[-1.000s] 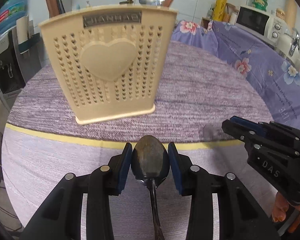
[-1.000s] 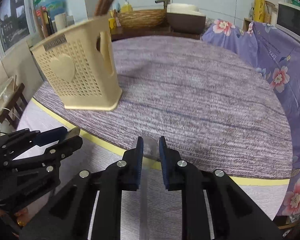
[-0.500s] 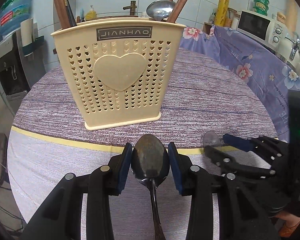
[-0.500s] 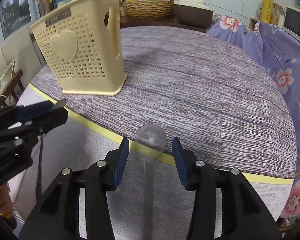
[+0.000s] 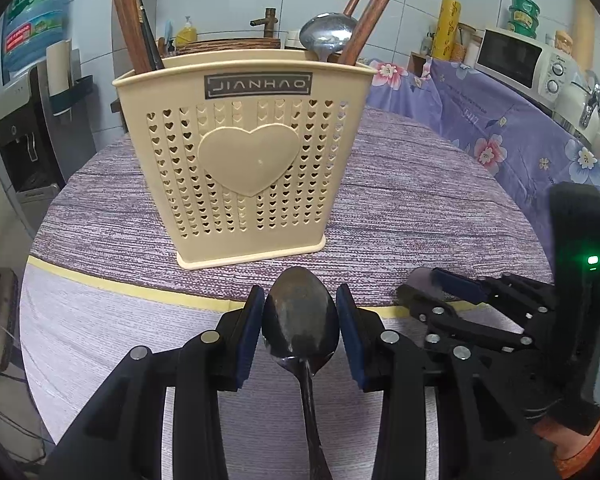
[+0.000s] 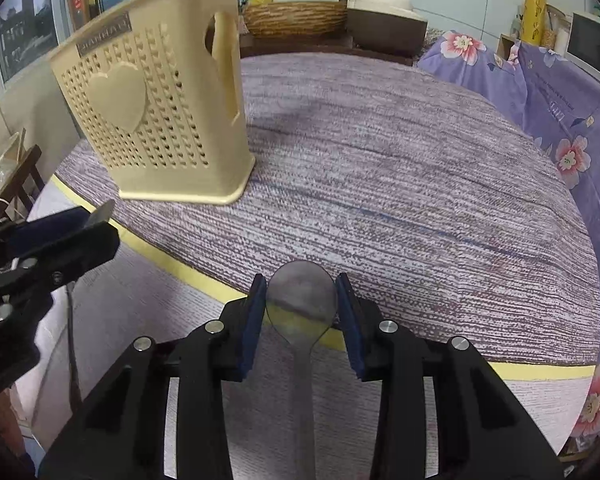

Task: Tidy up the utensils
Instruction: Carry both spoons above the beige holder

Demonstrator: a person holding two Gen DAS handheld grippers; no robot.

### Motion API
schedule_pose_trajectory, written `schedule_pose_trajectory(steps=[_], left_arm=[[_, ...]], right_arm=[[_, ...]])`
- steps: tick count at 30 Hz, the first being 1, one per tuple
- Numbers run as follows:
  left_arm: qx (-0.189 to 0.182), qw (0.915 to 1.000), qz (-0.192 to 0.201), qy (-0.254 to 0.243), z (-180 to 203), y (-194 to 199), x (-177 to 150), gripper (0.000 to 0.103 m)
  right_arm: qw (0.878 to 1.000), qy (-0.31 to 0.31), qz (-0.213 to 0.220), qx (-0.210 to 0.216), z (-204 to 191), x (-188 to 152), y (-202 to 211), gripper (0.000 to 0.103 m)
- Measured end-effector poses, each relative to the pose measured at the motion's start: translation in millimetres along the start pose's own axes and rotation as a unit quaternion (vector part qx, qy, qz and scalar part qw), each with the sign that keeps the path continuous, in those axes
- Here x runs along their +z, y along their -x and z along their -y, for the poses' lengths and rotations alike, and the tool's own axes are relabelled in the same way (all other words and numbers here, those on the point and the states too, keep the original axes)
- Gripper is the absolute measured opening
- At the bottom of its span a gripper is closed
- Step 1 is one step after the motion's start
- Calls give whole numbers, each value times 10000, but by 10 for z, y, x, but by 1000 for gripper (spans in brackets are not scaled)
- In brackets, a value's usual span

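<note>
- While each of my hands carries a spoon, I judge the step in hand to be the delivery: both spoons are picked up and neither is in the holder (image 5: 256,152) yet.
- My left gripper (image 5: 300,320) has its jaws clenched on the bowl of a dark metal spoon (image 5: 300,320), pads pressing its two edges, the handle running back toward my hand.
- My right gripper (image 6: 301,312) frames the bowl of a pale spoon (image 6: 302,300); these jaws are closing on it, the pads right at its edges, and I read it as gripped (the bowl sits square between them).
- That cream, heart-pierced holder stands upright on the worktop (image 6: 400,184), ahead of the left jaws and well apart from the right ones, off to their left.
- It already holds a ladle-like spoon (image 5: 328,36) and wooden handles (image 5: 130,20).
- Next, I think, one spoon must be lifted above the holder's rim, tipped handle-down or bowl-down, and let go into a free compartment (one hand at a time, lest the two grippers collide).
</note>
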State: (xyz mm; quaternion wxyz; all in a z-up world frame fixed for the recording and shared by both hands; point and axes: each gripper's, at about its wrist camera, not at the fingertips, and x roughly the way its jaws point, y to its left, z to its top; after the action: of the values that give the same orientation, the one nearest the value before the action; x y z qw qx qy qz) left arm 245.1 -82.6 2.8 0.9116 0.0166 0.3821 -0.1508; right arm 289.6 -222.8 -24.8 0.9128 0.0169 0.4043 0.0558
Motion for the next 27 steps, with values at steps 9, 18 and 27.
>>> schedule_pose_trajectory(steps=[9, 18, 27], left_arm=[[-68, 9989, 441, 174, -124, 281, 131, 37], [-64, 9972, 744, 94, -105, 480, 160, 37], [-205, 9912, 1302, 131, -274, 941, 430, 37]], right_arm=[[9953, -242, 807, 471, 93, 171, 737, 36], [9928, -276, 1038, 531, 63, 200, 949, 36], [9785, -208, 1619, 1259, -37, 505, 1368, 36]])
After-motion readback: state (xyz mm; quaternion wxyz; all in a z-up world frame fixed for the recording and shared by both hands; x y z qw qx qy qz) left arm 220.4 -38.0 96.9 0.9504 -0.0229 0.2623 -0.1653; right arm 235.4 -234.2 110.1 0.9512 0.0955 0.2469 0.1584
